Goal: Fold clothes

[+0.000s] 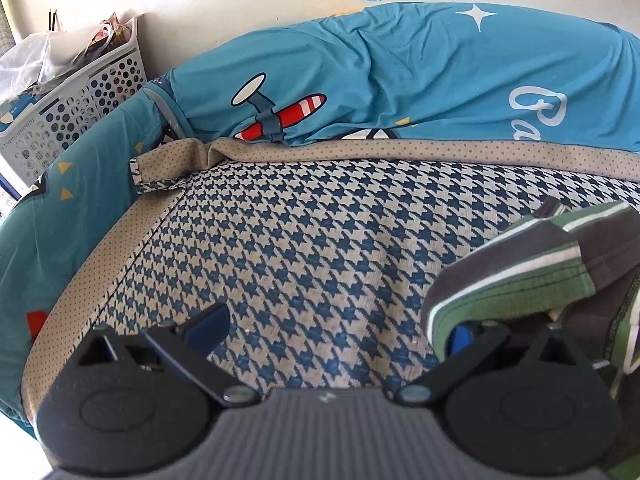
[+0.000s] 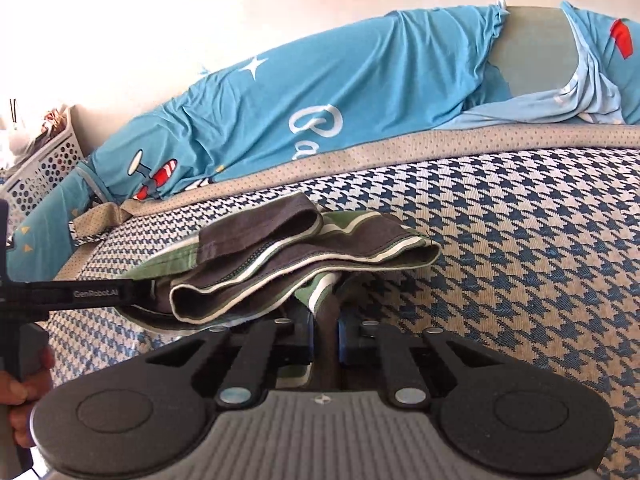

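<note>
A: We had the garment (image 2: 288, 260) bunched on the mat (image 2: 520, 240), grey and green with white stripes, its layers stacked loosely one over another

B: And our right gripper (image 2: 323, 344) was pinching it. We saw a fold of grey cloth running down between the two blue pads (image 2: 347, 340), with the jaws pressed in on it

A: So the bulk of the garment lay straight ahead of the right gripper and a bit to its left, with its long axis running across our view, left to right

B: Our left gripper (image 1: 340, 320) stood spread wide. From its own camera the garment (image 1: 520, 272) sat off to the right, draped over its right finger, and the left finger (image 1: 208, 324) had only bare mat in front of it

A: In the right view the left gripper (image 2: 80, 292) reached in from the side, with its tip going under the cloth's left edge. We judged the right the nearer, since it already held cloth

B: What couldn't we make out? Which part of the garment we held: hem, sleeve or waistband. The underside was hidden, and the right edge of the left view cut the cloth off

A: Nor could we tell how many folds were in, so the pile fit either a part-folded piece or one still crumpled
</note>
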